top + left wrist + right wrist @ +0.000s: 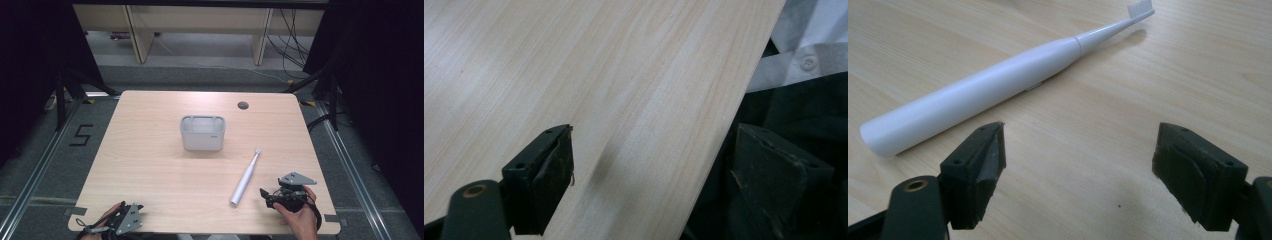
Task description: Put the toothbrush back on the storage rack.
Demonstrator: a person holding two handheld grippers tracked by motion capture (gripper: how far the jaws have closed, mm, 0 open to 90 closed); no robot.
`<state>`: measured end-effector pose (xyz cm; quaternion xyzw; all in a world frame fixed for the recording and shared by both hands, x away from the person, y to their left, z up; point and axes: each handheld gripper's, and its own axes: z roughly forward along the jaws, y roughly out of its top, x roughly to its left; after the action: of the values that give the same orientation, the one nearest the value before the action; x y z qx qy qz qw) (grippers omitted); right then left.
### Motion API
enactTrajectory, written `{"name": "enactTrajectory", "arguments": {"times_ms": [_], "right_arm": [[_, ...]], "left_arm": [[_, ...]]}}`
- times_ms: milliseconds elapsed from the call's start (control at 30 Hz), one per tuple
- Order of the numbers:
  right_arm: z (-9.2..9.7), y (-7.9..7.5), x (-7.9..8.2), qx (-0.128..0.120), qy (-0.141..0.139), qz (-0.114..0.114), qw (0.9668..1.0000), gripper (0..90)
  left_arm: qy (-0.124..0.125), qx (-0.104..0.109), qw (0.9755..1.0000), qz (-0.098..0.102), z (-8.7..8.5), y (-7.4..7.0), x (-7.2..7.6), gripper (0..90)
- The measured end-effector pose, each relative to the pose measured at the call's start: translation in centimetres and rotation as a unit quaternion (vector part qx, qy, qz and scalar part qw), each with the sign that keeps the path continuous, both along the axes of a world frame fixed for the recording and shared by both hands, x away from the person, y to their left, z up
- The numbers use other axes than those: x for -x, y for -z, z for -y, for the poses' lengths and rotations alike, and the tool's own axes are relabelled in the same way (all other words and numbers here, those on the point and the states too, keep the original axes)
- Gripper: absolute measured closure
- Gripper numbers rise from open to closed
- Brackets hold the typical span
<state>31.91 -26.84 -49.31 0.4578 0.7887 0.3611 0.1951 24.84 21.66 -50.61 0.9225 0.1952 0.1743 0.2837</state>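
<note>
Both grippers held at the near table edge, an electric toothbrush lying loose just ahead of the right one

The left gripper [651,170] is seen with its jaws spread wide and nothing between them, one over the wooden table [150,165], the other past its edge. The right gripper [1078,172] is likewise held with jaws wide apart and empty. The white toothbrush [988,87] is found just beyond its left jaw, untouched, flat on the table, bristles pointing away. Farther off, a grey bin [202,133] is stood well apart
</note>
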Motion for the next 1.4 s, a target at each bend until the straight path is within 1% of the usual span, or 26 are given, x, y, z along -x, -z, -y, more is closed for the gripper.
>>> {"name": "enactTrajectory", "arguments": {"times_ms": [67,167,200,233,333,400,433,467,500,533,567,600,633,667,733,833,867,900,933,1033,1067,1133,1200,1333,1367,1400], "right_arm": [[-0.2,-0.1,0.1,-0.005,0.011,-0.006,0.9999,21.6],[-0.2,-0.3,0.0,0.002,0.002,0.007,1.0000,20.9],[-0.5,-0.4,0.0,-0.002,0.004,0.014,0.9999,21.2],[-0.7,-0.6,0.1,-0.008,0.008,0.011,0.9999,23.1],[-1.0,-1.0,0.0,-0.020,-0.002,0.020,0.9996,25.6],[-1.2,-1.2,0.1,-0.020,-0.005,0.022,0.9996,27.0],[-1.3,-1.2,0.0,-0.017,-0.007,0.026,0.9995,31.8],[-1.7,-1.3,0.2,-0.031,-0.007,0.014,0.9994,35.4],[-1.9,-1.4,0.0,-0.018,-0.023,0.030,0.9991,37.5],[-2.1,-1.5,0.1,-0.023,-0.022,0.026,0.9992,40.3],[-2.2,-1.6,0.0,-0.013,-0.026,0.040,0.9988,42.9],[-2.4,-1.7,0.1,-0.021,-0.029,0.033,0.9988,44.8],[-2.6,-1.9,0.2,-0.018,-0.026,0.037,0.9988,48.3],[-2.8,-2.1,0.4,-0.024,-0.024,0.026,0.9991,52.1],[-3.0,-2.3,0.3,-0.023,-0.041,0.042,0.9980,57.5],[-3.4,-2.5,0.6,-0.017,-0.042,0.040,0.9982,62.3],[-3.5,-2.5,0.5,-0.014,-0.054,0.047,0.9974,65.3],[-3.7,-2.5,0.4,0.001,-0.065,0.063,0.9959,68.2],[-4.3,-2.6,0.4,0.000,-0.075,0.061,0.9953,73.3],[-4.8,-2.7,0.3,0.003,-0.086,0.066,0.9941,77.3],[-5.4,-2.6,0.2,0.009,-0.097,0.068,0.9930,81.8],[-5.8,-2.6,0.2,0.008,-0.101,0.060,0.9930,83.4],[-6.7,-2.4,-0.3,0.013,-0.122,0.060,0.9906,87.3],[-7.7,-2.3,-0.9,0.021,-0.130,0.066,0.9890,87.7],[-8.2,-2.2,-1.3,0.024,-0.142,0.060,0.9878,88.7],[-8.5,-2.1,-1.4,0.027,-0.146,0.063,0.9870,89.1]], "left_arm": [[0.000,0.000,1.0000,0.000,0.0,0.0,0.0,16.4],[0.000,-0.002,1.0000,0.002,0.0,0.0,0.0,16.4],[0.001,0.000,1.0000,-0.001,0.0,0.0,0.0,16.4],[0.001,0.000,1.0000,0.000,0.0,0.0,0.0,16.4],[0.001,-0.001,1.0000,0.000,0.0,0.1,0.0,16.4],[0.001,-0.001,1.0000,0.000,0.0,0.1,0.0,16.4],[0.000,-0.001,1.0000,0.000,0.0,0.1,0.0,16.4],[0.001,-0.001,1.0000,0.000,0.0,0.1,0.0,16.4],[0.001,-0.001,1.0000,0.000,0.1,0.1,0.0,16.4],[0.001,-0.001,1.0000,0.000,0.1,0.1,0.0,16.4],[0.001,-0.001,1.0000,0.000,0.0,0.1,0.0,16.4],[-0.003,0.002,1.0000,-0.004,0.0,0.1,0.0,16.3],[0.001,0.000,1.0000,-0.001,0.0,0.0,0.0,16.3],[0.001,0.000,1.0000,-0.001,0.0,0.0,0.0,16.3],[-0.001,-0.001,1.0000,-0.001,0.0,0.1,0.0,16.3],[-0.001,0.000,1.0000,-0.001,0.0,0.0,0.0,16.3],[0.000,0.000,1.0000,-0.001,0.0,0.0,0.0,16.3],[0.001,0.000,1.0000,-0.002,0.0,0.0,0.0,16.3],[-0.004,-0.002,1.0000,0.004,0.1,0.1,0.0,16.3],[0.002,0.000,1.0000,-0.003,0.1,0.1,0.0,16.3],[-0.003,-0.003,1.0000,0.004,0.1,0.1,0.0,16.3],[0.000,-0.001,1.0000,-0.001,0.1,0.1,0.0,16.3],[0.001,0.000,1.0000,-0.002,0.1,0.1,-0.1,16.3],[0.002,0.000,1.0000,-0.003,0.0,0.1,-0.1,16.3],[0.001,-0.001,1.0000,-0.001,0.0,0.1,-0.1,16.3],[0.002,0.001,1.0000,-0.003,0.1,0.1,0.0,16.3]]}}
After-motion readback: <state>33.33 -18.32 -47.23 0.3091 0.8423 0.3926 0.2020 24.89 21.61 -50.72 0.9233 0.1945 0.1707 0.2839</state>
